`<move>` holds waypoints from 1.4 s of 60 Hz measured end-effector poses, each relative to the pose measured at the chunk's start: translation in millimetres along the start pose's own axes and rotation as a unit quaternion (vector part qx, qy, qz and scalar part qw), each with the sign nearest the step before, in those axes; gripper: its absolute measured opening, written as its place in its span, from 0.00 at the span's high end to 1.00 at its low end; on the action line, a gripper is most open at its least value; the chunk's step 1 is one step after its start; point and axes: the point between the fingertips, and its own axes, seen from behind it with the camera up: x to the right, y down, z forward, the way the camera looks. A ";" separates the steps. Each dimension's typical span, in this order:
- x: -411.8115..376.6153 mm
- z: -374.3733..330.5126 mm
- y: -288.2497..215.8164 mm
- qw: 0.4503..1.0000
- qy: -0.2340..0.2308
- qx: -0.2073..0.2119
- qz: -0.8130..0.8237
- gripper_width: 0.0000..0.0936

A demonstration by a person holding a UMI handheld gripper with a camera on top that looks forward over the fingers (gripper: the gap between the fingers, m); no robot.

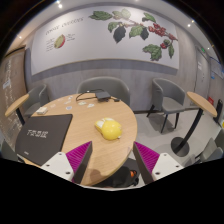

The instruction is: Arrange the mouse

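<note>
- On the left, I am looking across a round wooden table at a dark laptop sleeve, lying flat near the table's left edge.
- Further back, past the sleeve, a small dark object is resting on the far side of the table; I cannot tell what it is.
- In the middle, the yellow mouse is sitting on the tabletop, just ahead of my fingers and well apart from the sleeve.
- I am judging the mouse as light, rigid and smooth-shelled, so slippery; I would be pinching it across its two long sides, low down.
- My gripper is hanging over the near table edge, fingers spread apart, holding nothing.
- On the right, grey chairs are standing off the table.
</note>
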 end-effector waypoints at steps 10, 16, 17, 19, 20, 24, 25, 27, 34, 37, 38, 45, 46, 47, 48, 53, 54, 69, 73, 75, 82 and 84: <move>16.7 50.2 -6.5 1.000 -0.004 -0.007 0.025 0.08; 25.1 69.1 -17.5 1.000 -0.011 -0.008 0.028 0.08; 26.6 72.2 -19.1 0.999 -0.012 -0.009 0.029 0.08; 28.4 78.6 -22.0 0.999 -0.015 -0.012 0.029 0.08; 28.8 80.9 -23.2 0.999 -0.017 -0.014 0.028 0.08; 35.6 86.1 -29.4 1.000 -0.018 -0.021 0.015 0.09; 39.0 86.5 -30.6 1.000 -0.013 -0.021 0.010 0.10; 45.0 86.2 -32.3 1.000 -0.005 -0.018 -0.001 0.10; 50.5 81.5 -35.3 0.999 0.017 -0.008 -0.030 0.11; 48.8 80.0 -35.9 0.999 0.026 -0.005 -0.042 0.11; 48.6 79.6 -37.1 0.999 0.027 -0.003 -0.048 0.11; 35.6 94.3 -47.6 0.996 0.016 0.017 -0.083 0.12; 33.8 97.2 -50.0 0.996 0.014 0.020 -0.082 0.13; 31.9 100.6 -50.8 0.996 0.012 0.020 -0.081 0.13; 31.9 101.7 -52.1 0.997 0.007 0.019 -0.080 0.13; 23.2 120.8 -57.5 0.998 -0.025 0.016 -0.061 0.25; 20.6 124.5 -57.7 0.998 -0.036 0.013 -0.054 0.31; 31.1 134.9 -64.9 0.997 -0.025 0.024 -0.064 0.61; 25.4 121.4 -68.6 0.999 -0.022 0.029 -0.040 0.62; 20.4 108.7 -75.7 0.998 -0.023 0.039 -0.030 0.62; -27.5 31.0 -137.9 0.992 -0.033 0.124 -0.018 0.62; -50.8 11.9 -153.7 0.989 -0.041 0.142 -0.021 0.62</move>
